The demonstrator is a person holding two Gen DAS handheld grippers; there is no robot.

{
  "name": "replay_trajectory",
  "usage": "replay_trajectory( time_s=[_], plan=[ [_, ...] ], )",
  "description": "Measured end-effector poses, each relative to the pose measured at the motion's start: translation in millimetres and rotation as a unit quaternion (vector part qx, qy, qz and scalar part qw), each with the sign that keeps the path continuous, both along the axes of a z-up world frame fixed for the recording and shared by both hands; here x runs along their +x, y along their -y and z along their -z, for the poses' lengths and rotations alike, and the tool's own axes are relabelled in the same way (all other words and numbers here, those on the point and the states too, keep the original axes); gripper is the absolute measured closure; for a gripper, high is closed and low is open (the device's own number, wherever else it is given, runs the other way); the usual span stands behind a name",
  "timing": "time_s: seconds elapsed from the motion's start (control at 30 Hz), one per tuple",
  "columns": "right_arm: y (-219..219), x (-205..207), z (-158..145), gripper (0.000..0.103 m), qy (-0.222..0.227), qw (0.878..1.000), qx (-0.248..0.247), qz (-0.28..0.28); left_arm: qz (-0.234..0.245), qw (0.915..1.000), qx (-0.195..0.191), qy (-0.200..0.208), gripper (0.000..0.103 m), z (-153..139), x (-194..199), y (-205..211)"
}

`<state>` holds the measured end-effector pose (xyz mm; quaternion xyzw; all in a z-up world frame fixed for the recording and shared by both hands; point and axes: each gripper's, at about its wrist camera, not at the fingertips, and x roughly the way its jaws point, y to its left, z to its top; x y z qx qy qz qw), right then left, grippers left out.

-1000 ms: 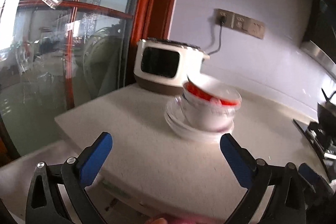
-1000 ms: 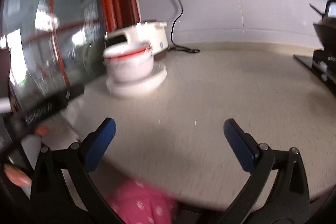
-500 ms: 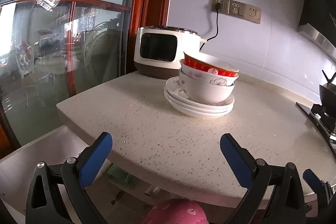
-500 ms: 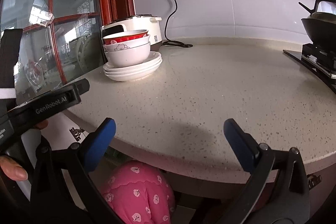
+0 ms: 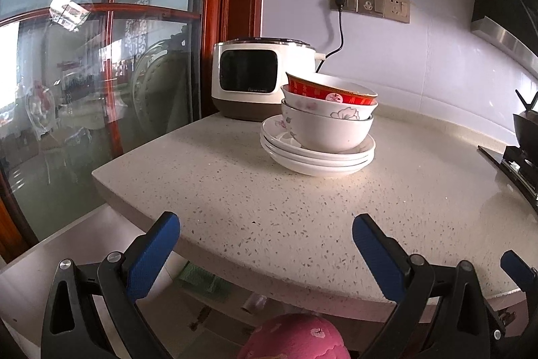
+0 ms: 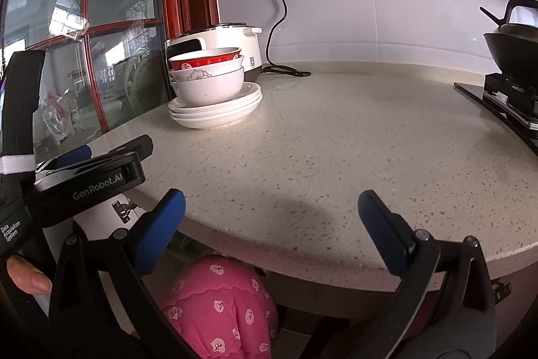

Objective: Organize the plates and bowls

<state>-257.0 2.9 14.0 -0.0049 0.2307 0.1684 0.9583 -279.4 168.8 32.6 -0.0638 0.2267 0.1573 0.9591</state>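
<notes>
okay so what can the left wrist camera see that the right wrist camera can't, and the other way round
Only the left wrist view shows the dark front panel of the rice cooker square on, and the left gripper open and empty at the counter edge.

Only the right wrist view shows the cord lying coiled on the countertop, the open, empty right gripper, and the left gripper's body from the side.

Both show three bowls nested on stacked plates beside the cooker, the wall sockets, and the stove at the right.
</notes>
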Motion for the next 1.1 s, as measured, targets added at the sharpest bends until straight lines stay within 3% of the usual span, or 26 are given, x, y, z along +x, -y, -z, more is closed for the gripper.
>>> replay_trajectory(
  time_s=[1.1],
  plan=[
    [7, -2, 6, 0.000, -0.010, 1.000, 0.001, 0.011, 0.008, 1.0000, 0.002, -0.005, 0.000, 4, 0, -1]
  ],
)
